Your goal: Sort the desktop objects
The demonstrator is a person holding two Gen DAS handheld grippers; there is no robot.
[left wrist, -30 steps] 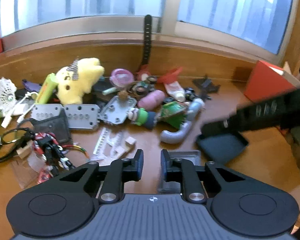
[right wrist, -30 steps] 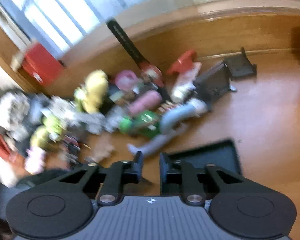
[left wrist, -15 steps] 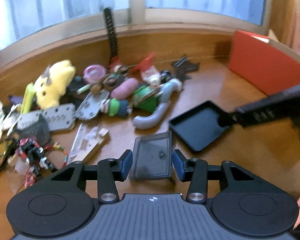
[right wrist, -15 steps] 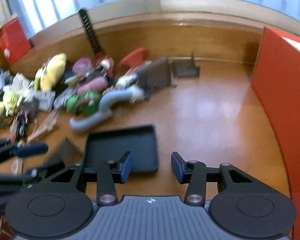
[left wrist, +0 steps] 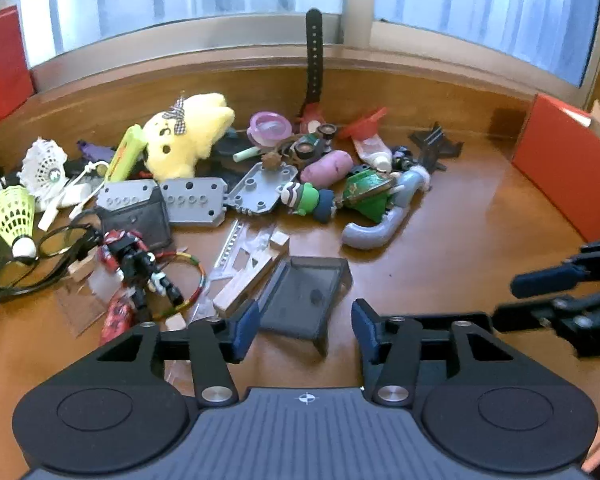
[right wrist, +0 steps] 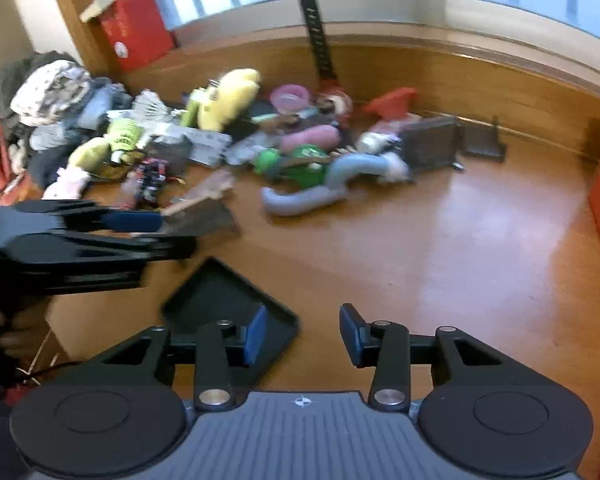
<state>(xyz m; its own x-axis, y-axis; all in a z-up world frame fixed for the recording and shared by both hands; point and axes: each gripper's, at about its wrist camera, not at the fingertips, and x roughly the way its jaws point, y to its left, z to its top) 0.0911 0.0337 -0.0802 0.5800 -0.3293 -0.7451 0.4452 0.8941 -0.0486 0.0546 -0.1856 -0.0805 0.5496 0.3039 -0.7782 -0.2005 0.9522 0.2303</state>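
Over the wooden table [left wrist: 452,264], the left wrist view shows the left gripper [left wrist: 304,324] with its blue-padded fingers spread wide and empty. A smoky translucent tray [left wrist: 304,300] lies on the table just ahead, between the fingertips' lines but touching neither. Beyond it sits a jumble of items: a yellow plush toy [left wrist: 188,140], grey plates [left wrist: 192,200], a curved grey pipe [left wrist: 384,220] and a shuttlecock [left wrist: 12,216]. The right gripper [left wrist: 560,280] enters from the right edge.

From the right wrist view, the right gripper [right wrist: 302,336] is likewise spread and holds nothing. A black tray [right wrist: 216,300] rests on the table under its left finger. The left gripper [right wrist: 132,220] reaches in from the left, blurred.
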